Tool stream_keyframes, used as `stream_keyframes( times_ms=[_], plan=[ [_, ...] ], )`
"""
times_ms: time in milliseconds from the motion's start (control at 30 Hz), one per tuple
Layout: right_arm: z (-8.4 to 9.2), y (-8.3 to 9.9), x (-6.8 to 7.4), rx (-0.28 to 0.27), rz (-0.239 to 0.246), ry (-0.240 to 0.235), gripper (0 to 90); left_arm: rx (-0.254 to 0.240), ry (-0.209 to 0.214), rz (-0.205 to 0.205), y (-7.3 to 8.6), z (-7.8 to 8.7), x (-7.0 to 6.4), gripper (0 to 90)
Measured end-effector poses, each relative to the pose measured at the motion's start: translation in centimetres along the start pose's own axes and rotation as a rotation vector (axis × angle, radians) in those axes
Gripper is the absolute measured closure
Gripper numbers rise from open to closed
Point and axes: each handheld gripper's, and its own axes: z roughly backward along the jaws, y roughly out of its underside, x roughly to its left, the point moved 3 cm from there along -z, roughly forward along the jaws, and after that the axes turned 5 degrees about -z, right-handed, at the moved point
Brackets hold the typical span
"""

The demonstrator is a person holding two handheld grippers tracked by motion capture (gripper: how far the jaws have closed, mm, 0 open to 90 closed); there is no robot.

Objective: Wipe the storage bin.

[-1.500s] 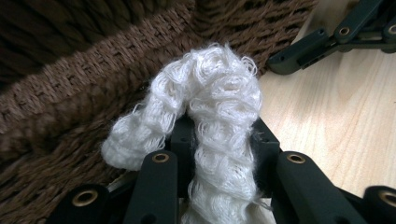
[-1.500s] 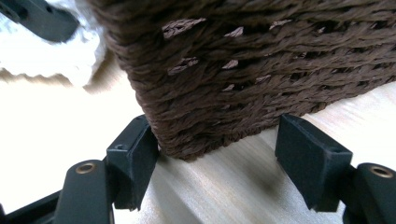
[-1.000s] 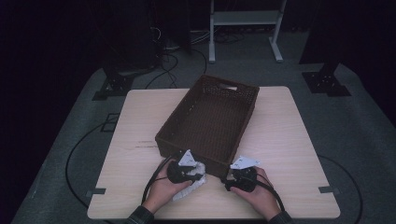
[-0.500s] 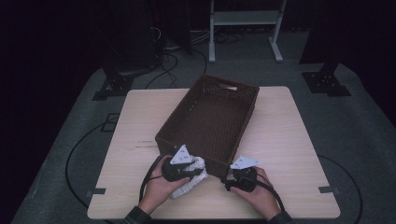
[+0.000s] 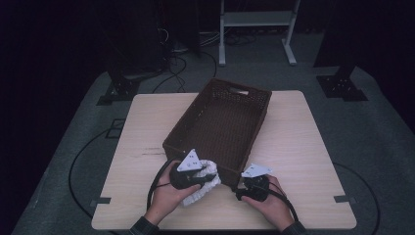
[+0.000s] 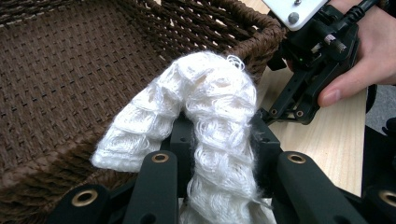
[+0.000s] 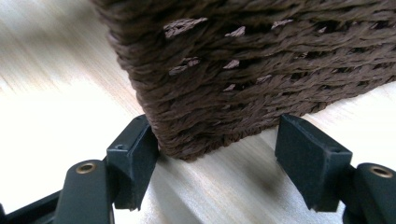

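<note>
A white knitted cloth (image 5: 204,185) (image 6: 210,107) hangs from my left gripper (image 5: 199,171) (image 6: 223,137), whose jaws are shut on it. It is held just above the near rim of the brown wicker basket (image 5: 259,125) (image 6: 243,23), and its loose end droops toward the table. My right gripper (image 5: 248,180) (image 7: 219,144) rests on the table at the basket's (image 7: 243,70) near corner. Its jaws are open, with the corner between them: one pad touches the weave and the other stands apart.
The basket sits slantwise in the middle of the light wooden table (image 5: 303,147) (image 7: 56,70), with nothing visible inside it. In the left gripper view the right gripper (image 6: 317,60) and its hand (image 6: 369,51) are close by on the right. Cables lie around the table.
My left gripper has risen with the white cloth, lifting it off the table toward the basket's near rim. The right gripper has stayed where it was.
</note>
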Motion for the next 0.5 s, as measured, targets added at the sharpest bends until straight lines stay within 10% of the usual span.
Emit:
stream_keyframes(
  times_ms=[500],
  plan=[
    [0.0, 0.0, 0.0, 0.002, -0.002, 0.000, 29.8, 0.067, 0.052, -0.016, 0.7, -2.9, -0.7, 69.0]
  ],
)
